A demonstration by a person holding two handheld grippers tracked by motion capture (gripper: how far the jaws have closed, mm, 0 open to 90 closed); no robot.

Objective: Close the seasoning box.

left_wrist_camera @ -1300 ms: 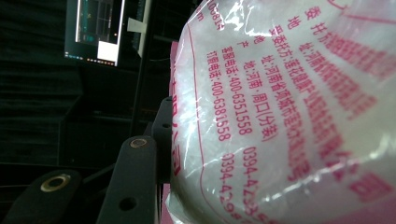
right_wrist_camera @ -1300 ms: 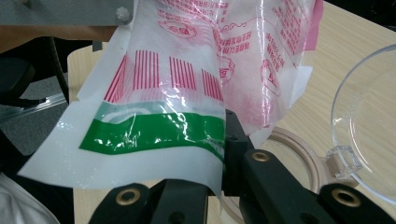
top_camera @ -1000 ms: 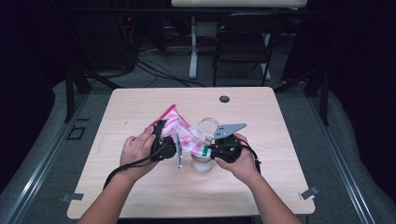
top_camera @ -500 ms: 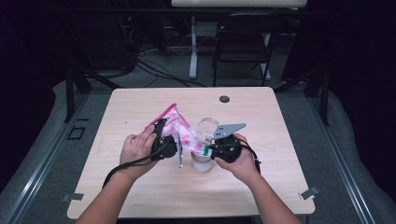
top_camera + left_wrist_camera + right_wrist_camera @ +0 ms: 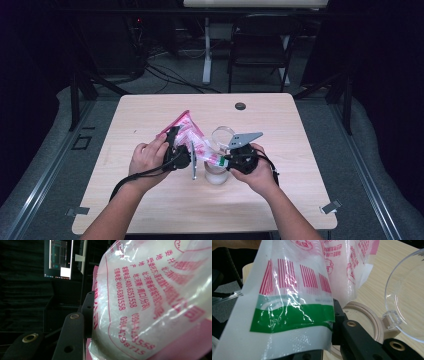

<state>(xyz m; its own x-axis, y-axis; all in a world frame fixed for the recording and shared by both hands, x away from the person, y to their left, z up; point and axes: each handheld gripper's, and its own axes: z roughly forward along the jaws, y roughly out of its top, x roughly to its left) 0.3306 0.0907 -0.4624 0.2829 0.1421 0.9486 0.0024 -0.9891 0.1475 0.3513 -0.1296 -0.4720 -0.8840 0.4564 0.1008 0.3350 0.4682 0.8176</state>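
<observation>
1. The table (image 5: 150, 210) is the stage for my work: a light wooden top, and everything I handle sits near its middle, well apart from the small dark disc (image 5: 240, 106) toward the far edge.

2. The pink-and-white bag (image 5: 187, 134) is the largest thing I hold. It hangs tilted between my two hands, its upper end toward the left and its lower corner coming down toward the jar.

3. The jar (image 5: 216, 172) stands on the table just below that lower corner. In the right gripper view I see its pale rim (image 5: 372, 322) and the clear hinged lid (image 5: 409, 300) swung open beside it.

4. My left gripper (image 5: 179, 150) pinches the fat body of the bag; in the left gripper view one black jaw presses against the bulging plastic (image 5: 150, 302), so I read it as clamped on the bag at a middling width.

5. My right gripper (image 5: 231, 161) is pressed tight on the bag's thin sealed corner with the green band (image 5: 292, 317).

6. To pour well, I judge I should keep the corner right over the jar's mouth, raise the left end slowly so the grains slide down, and hold the right pinch steady so the spout does not wander past the rim or knock the lid.
</observation>
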